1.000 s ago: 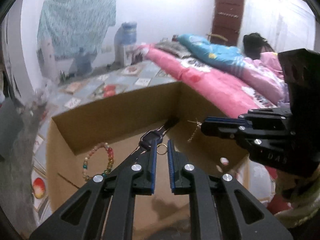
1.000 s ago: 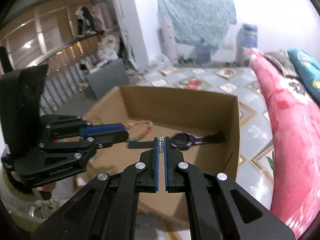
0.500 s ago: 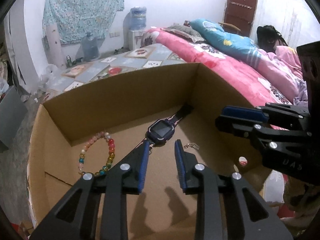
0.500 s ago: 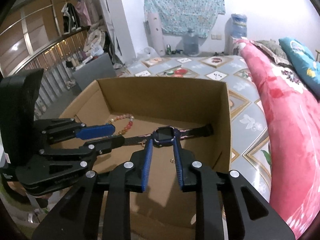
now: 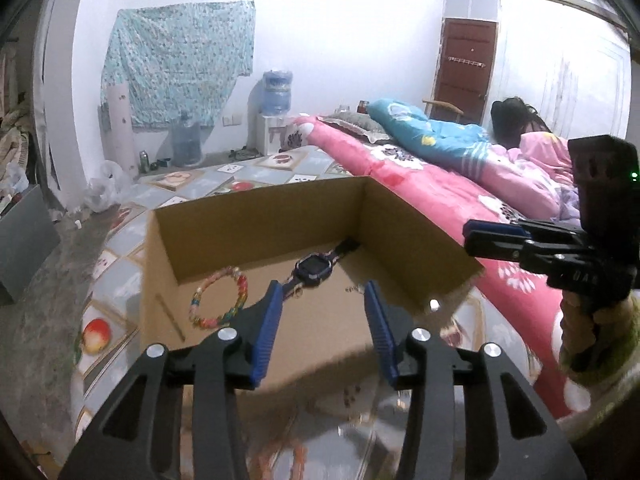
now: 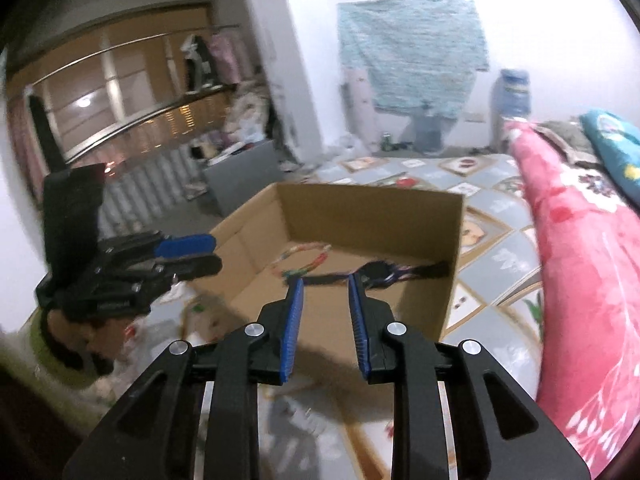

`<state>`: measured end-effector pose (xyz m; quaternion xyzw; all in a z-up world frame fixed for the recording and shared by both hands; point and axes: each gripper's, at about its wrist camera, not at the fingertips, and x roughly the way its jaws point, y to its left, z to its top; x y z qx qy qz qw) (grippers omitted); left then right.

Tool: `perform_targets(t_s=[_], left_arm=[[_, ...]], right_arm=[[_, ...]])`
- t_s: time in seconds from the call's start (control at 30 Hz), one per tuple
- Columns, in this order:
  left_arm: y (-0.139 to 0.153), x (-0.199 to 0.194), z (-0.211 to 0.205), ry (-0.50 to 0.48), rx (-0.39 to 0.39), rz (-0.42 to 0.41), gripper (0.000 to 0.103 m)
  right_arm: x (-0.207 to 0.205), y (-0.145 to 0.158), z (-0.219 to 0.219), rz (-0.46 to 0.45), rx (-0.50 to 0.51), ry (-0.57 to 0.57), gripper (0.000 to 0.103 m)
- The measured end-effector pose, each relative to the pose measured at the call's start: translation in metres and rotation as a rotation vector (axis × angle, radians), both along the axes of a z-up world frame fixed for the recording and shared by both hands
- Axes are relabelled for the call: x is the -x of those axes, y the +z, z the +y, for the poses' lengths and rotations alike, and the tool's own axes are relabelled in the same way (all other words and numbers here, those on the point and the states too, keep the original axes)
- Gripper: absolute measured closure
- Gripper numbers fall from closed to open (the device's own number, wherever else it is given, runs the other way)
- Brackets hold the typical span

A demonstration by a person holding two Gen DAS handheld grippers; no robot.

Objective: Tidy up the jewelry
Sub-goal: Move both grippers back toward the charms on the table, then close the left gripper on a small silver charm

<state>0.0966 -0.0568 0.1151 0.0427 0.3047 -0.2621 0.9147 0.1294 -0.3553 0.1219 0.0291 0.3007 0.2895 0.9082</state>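
Observation:
An open cardboard box (image 5: 408,232) (image 6: 452,248) stands on the floor. Inside lie a coloured bead bracelet (image 5: 218,298) (image 6: 304,258), a dark smartwatch (image 5: 314,270) (image 6: 380,270) and a small thin chain (image 5: 354,289). My left gripper (image 5: 322,292) is open and empty, raised above the box's near side. My right gripper (image 6: 325,280) is open and empty, also above the near side. Each gripper shows in the other's view: the right one (image 5: 492,236), the left one (image 6: 192,252).
A pink bed (image 5: 440,200) (image 6: 580,240) runs along the box's right side. The floor has a patterned mat (image 5: 108,272). A grey board (image 6: 244,172), water bottles (image 5: 276,92) and clutter stand by the far wall.
Both grippers opened, letting go of small jewellery pieces into the box, then pulled back and up away from it. The left jaws spread wider.

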Motion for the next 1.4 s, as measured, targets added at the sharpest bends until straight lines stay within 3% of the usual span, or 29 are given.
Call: perform_targets(t_s=[0.17,0.37,0.57,0.8,0.97,1.23,1.4], left_arm=[[-0.013,0.030,0.010,-0.041,-0.017,0.064,0.059],[-0.053,0.043,-0.005,-0.075,-0.030,0.187,0.059],[-0.094,0.039,-0.023,-0.075,-0.170,0.222,0.059],[-0.113,0.026,-0.030,-0.109,-0.215,0.220,0.060],[-0.125,0.020,-0.040,-0.173,-0.235,0.240,0.066],[-0.122,0.022,-0.042,-0.200,-0.196,0.305,0.079],[-0.122,0.029,-0.047,-0.215,-0.232,0.290,0.082]], right_arm=[[0.020,-0.016,0.012,0.072,0.033,0.082,0.080],[0.026,-0.064,0.038,0.235,0.065,0.084,0.080],[0.024,-0.092,0.047,0.350,0.032,0.085,0.080],[0.024,-0.094,0.046,0.362,0.027,0.078,0.080],[0.023,-0.097,0.039,0.378,0.021,0.076,0.080],[0.022,-0.096,0.033,0.384,0.019,0.073,0.080],[0.022,-0.097,0.033,0.385,0.017,0.073,0.080]])
